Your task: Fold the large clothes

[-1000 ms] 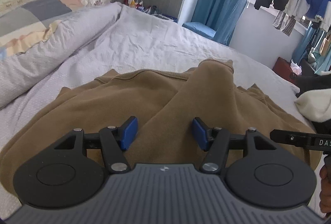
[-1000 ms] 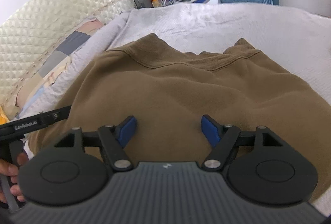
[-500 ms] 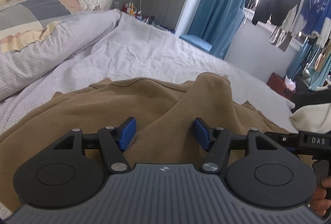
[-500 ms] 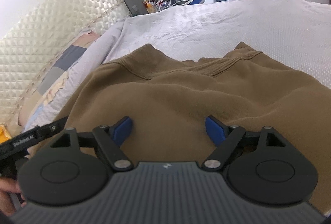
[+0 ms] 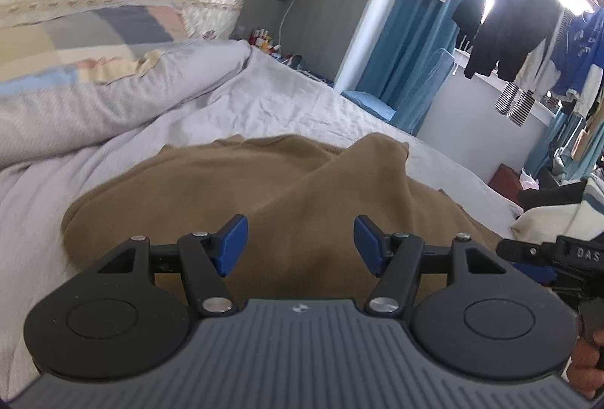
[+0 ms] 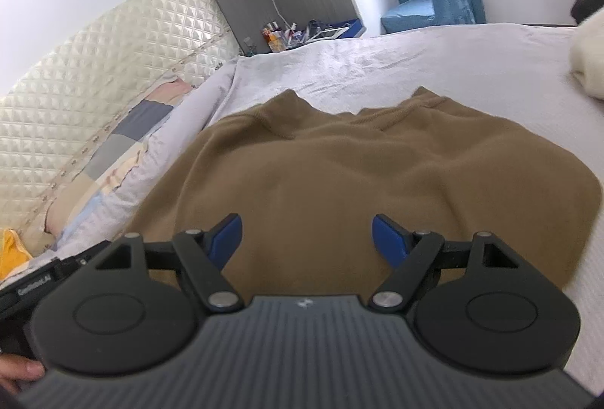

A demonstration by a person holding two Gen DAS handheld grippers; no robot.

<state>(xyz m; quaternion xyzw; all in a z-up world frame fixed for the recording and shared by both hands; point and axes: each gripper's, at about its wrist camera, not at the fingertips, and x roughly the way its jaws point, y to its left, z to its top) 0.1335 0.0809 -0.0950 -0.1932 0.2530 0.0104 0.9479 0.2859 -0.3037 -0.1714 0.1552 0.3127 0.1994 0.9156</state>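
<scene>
1. Sweatshirt [image 6: 339,182], brown and heavy, lies spread on the bed [image 6: 434,57], its ribbed neckline toward the far side of the mattress in the right wrist view.
2. In the left wrist view the same sweatshirt [image 5: 264,190] has one part lifted into a soft peak with a fold running down from it; the rest lies flat on the pale sheet.
3. The left gripper [image 5: 301,244] hangs over the near part of the cloth. Its jaws stand well apart with only cloth below them; the blue pads grip nothing.
4. The right gripper [image 6: 305,239] is likewise above the near edge of the garment. Its jaws are wide and closing slightly, nothing pinched between them.
5. A pillow [image 5: 94,46] with pastel patches lies along the left edge of the bed, against a quilted cream headboard [image 6: 94,69].
6. A cream-white garment [image 6: 589,57] sits on the bed to the right of the sweatshirt, apart from it.
7. Blue curtains [image 5: 407,42] hang beyond the bed, and dark clothes [image 5: 513,20] hang by the bright window.
</scene>
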